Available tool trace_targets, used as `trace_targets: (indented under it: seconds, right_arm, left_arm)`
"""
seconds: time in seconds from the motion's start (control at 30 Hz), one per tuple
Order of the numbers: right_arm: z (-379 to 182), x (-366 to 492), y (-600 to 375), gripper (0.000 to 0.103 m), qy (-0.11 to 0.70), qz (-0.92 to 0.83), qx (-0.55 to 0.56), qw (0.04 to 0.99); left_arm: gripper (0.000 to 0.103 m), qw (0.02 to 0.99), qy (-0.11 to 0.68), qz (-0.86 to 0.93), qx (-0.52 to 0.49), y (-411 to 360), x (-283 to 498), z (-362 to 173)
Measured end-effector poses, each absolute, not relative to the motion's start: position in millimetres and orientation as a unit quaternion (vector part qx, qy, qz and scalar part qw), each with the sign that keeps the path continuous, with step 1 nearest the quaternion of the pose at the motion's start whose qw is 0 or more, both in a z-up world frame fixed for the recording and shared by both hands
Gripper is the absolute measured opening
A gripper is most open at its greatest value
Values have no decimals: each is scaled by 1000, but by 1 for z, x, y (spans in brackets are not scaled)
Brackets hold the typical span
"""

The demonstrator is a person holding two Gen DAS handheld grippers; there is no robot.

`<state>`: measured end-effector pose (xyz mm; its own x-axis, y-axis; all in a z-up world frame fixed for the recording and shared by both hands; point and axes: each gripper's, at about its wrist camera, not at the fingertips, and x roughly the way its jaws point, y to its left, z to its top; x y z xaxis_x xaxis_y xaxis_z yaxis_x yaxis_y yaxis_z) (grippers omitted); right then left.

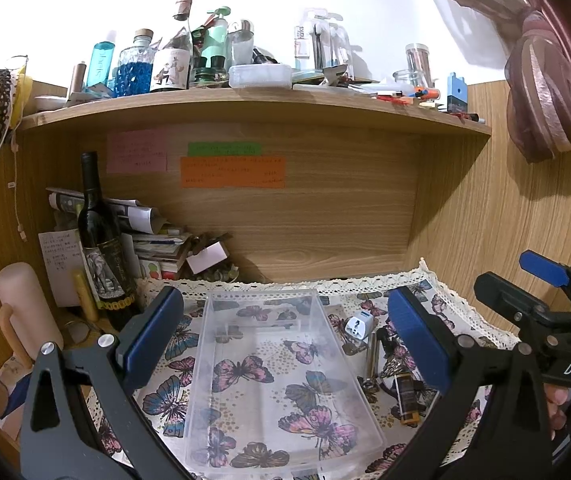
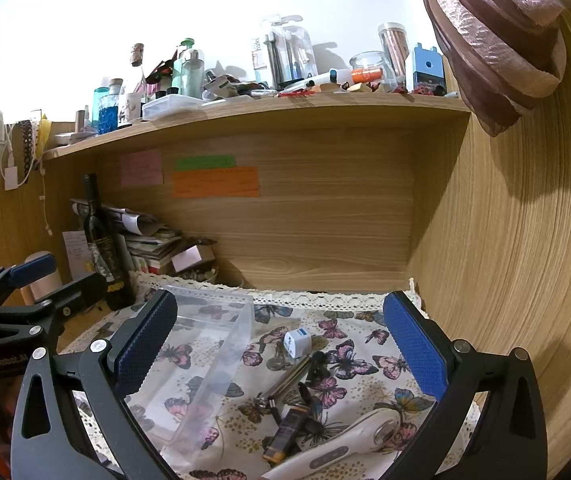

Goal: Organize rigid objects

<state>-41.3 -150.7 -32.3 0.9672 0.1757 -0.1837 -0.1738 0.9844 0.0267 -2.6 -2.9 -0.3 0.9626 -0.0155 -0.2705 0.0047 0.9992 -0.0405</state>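
Note:
A clear plastic tray (image 1: 213, 360) (image 2: 213, 364) lies empty on the butterfly cloth (image 1: 165, 396) (image 2: 349, 360). To its right lie a white plug adapter (image 1: 359, 325) (image 2: 297, 342), a metal rod (image 1: 370, 360) (image 2: 285, 382), a small black-and-amber bottle (image 1: 405, 398) (image 2: 285, 432) and a white handheld device (image 2: 349, 440). My left gripper (image 1: 281, 336) hovers open over the tray. My right gripper (image 2: 281, 348) hangs open above the loose items, nothing between its fingers. It also shows at the right edge of the left wrist view (image 1: 525, 284).
A dark wine bottle (image 1: 101, 248) (image 2: 105, 248), stacked papers (image 1: 153, 236) and a pink cup (image 1: 25, 308) crowd the back left. An upper shelf (image 1: 253, 108) (image 2: 253, 116) holds several bottles and jars. Wooden walls (image 2: 505, 260) close in the back and right.

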Motion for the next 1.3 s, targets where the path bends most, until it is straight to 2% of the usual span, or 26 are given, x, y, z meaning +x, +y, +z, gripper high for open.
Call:
trace_targets:
  seconds: [1.3]
  right_arm:
    - [-30, -44, -147, 103, 87, 91, 1, 992]
  left_arm:
    - [103, 990, 141, -7, -17, -1, 1, -4]
